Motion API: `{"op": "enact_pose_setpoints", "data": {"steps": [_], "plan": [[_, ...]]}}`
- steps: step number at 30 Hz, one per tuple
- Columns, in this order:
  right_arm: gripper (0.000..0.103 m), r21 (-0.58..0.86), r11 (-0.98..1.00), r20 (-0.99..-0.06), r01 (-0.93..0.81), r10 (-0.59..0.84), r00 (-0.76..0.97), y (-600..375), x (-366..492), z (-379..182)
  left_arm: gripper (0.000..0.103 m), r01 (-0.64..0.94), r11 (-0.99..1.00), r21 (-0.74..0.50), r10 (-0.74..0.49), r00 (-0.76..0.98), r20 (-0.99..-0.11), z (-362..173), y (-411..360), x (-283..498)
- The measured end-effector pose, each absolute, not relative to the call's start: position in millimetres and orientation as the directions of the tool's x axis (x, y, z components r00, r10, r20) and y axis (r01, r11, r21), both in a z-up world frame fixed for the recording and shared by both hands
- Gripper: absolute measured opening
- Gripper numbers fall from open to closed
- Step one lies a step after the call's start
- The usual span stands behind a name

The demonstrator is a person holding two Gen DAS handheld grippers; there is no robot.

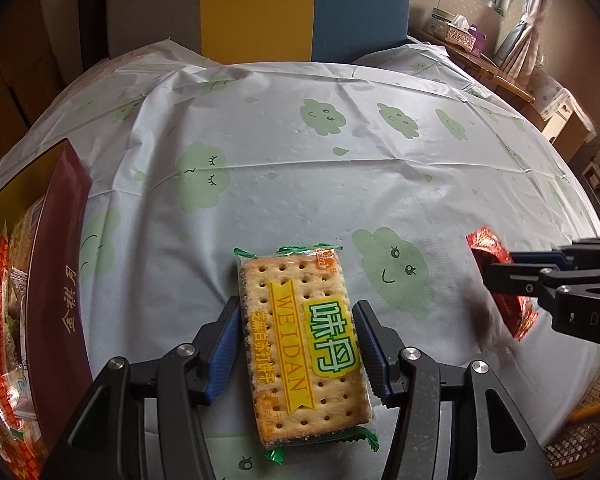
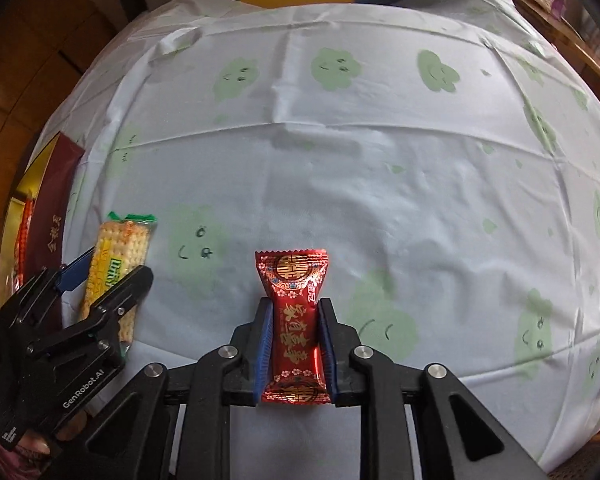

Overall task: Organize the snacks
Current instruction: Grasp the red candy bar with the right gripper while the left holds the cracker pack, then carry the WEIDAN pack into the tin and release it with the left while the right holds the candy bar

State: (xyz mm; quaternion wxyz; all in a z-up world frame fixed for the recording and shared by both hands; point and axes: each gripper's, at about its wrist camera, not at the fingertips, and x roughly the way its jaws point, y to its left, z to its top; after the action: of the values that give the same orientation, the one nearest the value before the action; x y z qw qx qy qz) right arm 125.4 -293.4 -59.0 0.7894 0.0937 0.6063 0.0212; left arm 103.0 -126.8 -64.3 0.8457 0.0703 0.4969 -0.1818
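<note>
Cracker packet (image 1: 304,344) between box (image 1: 56,280) and candy (image 2: 296,324), on tablecloth (image 2: 380,180).

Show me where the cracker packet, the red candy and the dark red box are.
cracker packet (image 1: 304,344), left wrist view, on its green label.
red candy (image 2: 296,320), right wrist view, on the wrapper's middle.
dark red box (image 1: 60,264), left wrist view, on its side wall.

The cracker packet (image 1: 300,344) bears "WEIDAN" in white on a yellow ribbon, with large green Chinese characters on a yellow patch beside it. The maroon box (image 1: 60,280) carries gold Chinese script. The left tool (image 2: 112,280) reads "GenRobot.AI". The red candy wrapper (image 2: 296,320) shows gold Chinese characters.
</note>
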Motion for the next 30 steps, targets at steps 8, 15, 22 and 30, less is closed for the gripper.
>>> {"op": "enact_pose_setpoints", "data": {"steps": [8,15,22,30], "plan": [[0.023,0.022,0.992,-0.969,-0.125,0.052,0.242,-295.4,143.3,-62.1,0.057,0.374,0.926,-0.055,-0.233,0.450,-0.862,-65.0,-127.5,101.9],[0.025,0.112,0.989,-0.961,-0.097,0.133,0.244,-322.9,140.6,-73.5,0.057,0.369,0.928,-0.052,-0.230,0.457,-0.859,-65.3,-127.3,102.1],[0.025,0.083,0.989,-0.962,-0.122,0.112,0.251,-322.8,131.4,-70.7,0.058,0.366,0.930,-0.038,-0.223,0.477,-0.850,-66.5,-128.5,100.0],[0.025,0.036,0.986,-0.965,-0.163,0.077,0.252,-298.4,132.5,-76.9,0.047,0.324,0.944,-0.058,-0.218,0.485,-0.847,-64.4,-122.3,102.9]]}}
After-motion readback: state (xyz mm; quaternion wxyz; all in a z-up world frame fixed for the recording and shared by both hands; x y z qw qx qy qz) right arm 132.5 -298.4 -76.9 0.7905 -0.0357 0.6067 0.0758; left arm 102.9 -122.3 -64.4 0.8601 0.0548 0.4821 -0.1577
